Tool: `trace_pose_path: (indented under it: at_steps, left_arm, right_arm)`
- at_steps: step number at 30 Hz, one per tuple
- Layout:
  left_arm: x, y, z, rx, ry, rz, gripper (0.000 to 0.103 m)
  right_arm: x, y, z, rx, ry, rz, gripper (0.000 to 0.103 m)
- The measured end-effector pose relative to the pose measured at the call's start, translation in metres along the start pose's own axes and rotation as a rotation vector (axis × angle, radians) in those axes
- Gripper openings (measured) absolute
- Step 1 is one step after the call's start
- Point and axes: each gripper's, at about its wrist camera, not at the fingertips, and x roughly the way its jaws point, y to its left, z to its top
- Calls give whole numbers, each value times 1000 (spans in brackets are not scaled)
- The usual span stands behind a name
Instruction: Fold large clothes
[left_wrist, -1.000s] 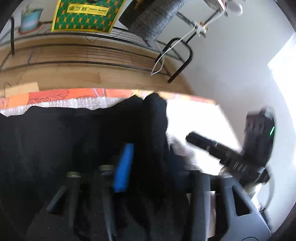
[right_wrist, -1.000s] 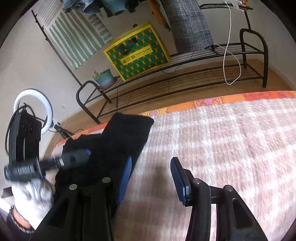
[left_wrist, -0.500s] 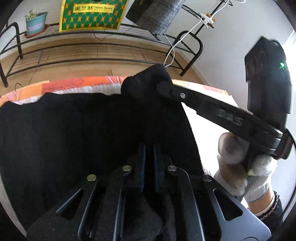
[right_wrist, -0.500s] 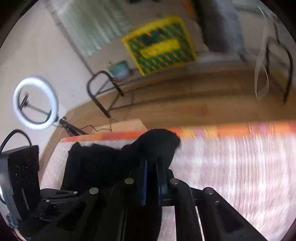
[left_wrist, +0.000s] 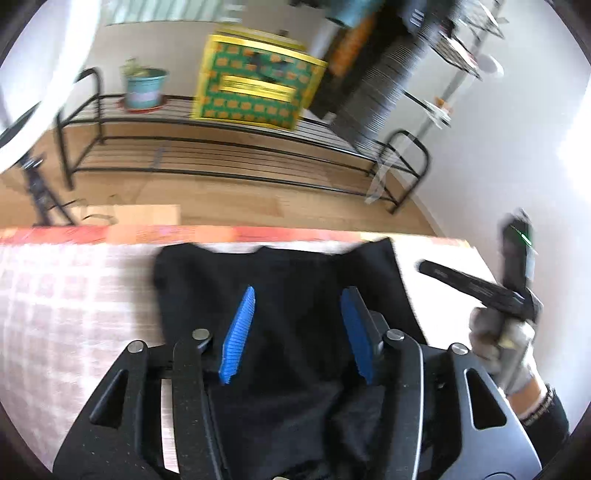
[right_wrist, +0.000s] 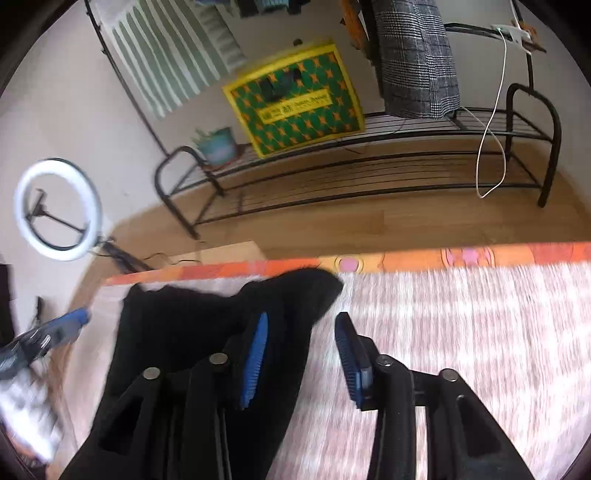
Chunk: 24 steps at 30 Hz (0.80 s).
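Note:
A black garment lies flat on the pink checked bed cover, reaching to the far edge. My left gripper is open and empty above its middle. The right gripper also shows at the right of the left wrist view, held by a gloved hand. In the right wrist view the garment lies to the left, one corner pointing right. My right gripper is open and empty over the garment's right edge. The left gripper appears blurred at the far left.
The bed's orange border marks the far edge. Beyond it are wooden floor, a black metal rack with a green and yellow box and a potted plant, a ring light and a hanging white cable.
Both grippers were shut on the black garment half a second ago; now both are open and pulled back, and the garment lies released flat on the bed.

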Motion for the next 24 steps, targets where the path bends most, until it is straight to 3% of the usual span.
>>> trace_pose_path:
  at_steps: [3,7,12,14,15,16,17,18,20,24]
  left_arm:
    - [4,38,-2,-73,4,37,51]
    - [42,75,2,-163,65,44,51]
    - [77,80,7,-208,81,41,51]
    - [84,71,9,-164,61,56,51]
    - [86,67,8,-140,55,68,46]
    - [87,62,7,-117,54,66,37]
    - [89,60,7,-112,58,58,16]
    - [89,59,6,-117,61,42,11]
    - [79,56,5,-122,43,-3,10]
    - [51,49,2,-101,11,-41,9]
  right_arm:
    - [-5,-7,-12,5,11,-4,45]
    - [13,-15,-9,58,27,-11,45]
    - [43,-9,1,58,62,-18,45]
    - [53,0,4,33,66,-28,45]
    - [57,5,7,16,67,-32,45]
    - [60,10,9,7,71,-26,43]
    - [62,13,10,2,75,-21,26]
    - [65,17,11,-1,90,-7,17]
    - [61,31,12,-34,80,-24,5]
    - [28,46,14,-56,23,22,4]
